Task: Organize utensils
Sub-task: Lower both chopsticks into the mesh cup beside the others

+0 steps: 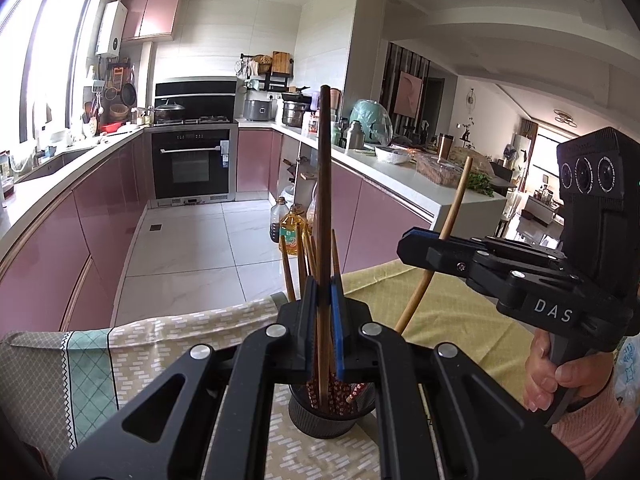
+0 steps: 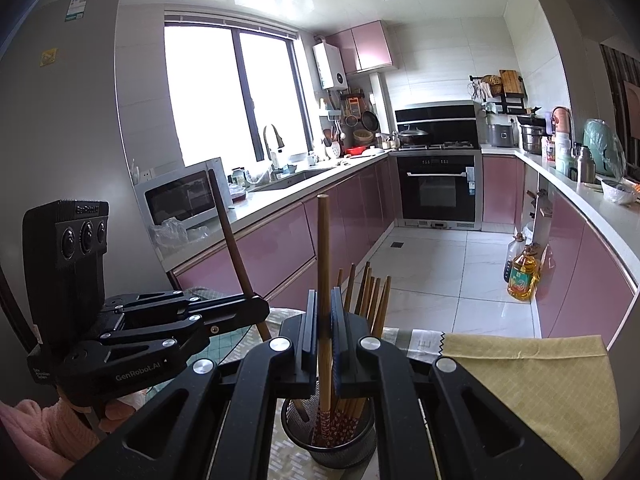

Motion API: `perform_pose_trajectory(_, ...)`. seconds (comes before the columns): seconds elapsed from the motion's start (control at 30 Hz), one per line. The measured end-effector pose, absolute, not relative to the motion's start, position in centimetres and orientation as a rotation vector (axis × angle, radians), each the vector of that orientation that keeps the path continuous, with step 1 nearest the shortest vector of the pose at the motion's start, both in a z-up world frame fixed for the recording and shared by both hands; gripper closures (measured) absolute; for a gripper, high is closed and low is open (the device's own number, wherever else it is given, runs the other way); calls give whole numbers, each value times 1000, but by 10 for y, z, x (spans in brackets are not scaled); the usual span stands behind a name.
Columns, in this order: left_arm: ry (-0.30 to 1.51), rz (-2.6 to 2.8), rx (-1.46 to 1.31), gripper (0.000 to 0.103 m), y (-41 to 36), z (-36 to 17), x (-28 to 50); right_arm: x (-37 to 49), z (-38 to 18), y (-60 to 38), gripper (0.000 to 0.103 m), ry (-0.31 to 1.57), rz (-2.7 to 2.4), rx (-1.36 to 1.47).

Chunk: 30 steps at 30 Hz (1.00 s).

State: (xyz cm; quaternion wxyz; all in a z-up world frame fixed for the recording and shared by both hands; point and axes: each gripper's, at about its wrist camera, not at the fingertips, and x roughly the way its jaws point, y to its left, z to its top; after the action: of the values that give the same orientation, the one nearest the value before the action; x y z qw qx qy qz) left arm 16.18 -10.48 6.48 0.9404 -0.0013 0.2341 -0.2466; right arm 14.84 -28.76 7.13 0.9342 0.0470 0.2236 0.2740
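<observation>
The tabletop (image 1: 360, 452) is covered with a cloth of small pale brick-like marks (image 1: 192, 332), which has a mint-green band with a diamond grid (image 1: 88, 380) along its left edge where it hangs over. On top of it, toward the right, lies a yellow-green woven mat (image 1: 460, 332) (image 2: 532, 392), its far edge reaching the table's end. A black mesh holder (image 1: 332, 416) (image 2: 340, 452) full of chopsticks stands directly on the patterned cloth, just beside the mat's near corner.
</observation>
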Motion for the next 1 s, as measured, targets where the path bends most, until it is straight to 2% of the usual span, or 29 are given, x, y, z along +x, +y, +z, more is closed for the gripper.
perform_pose_trajectory(1.0,580,-491,53,96,-109,36,180,171,44,-282,98,528,552,127)
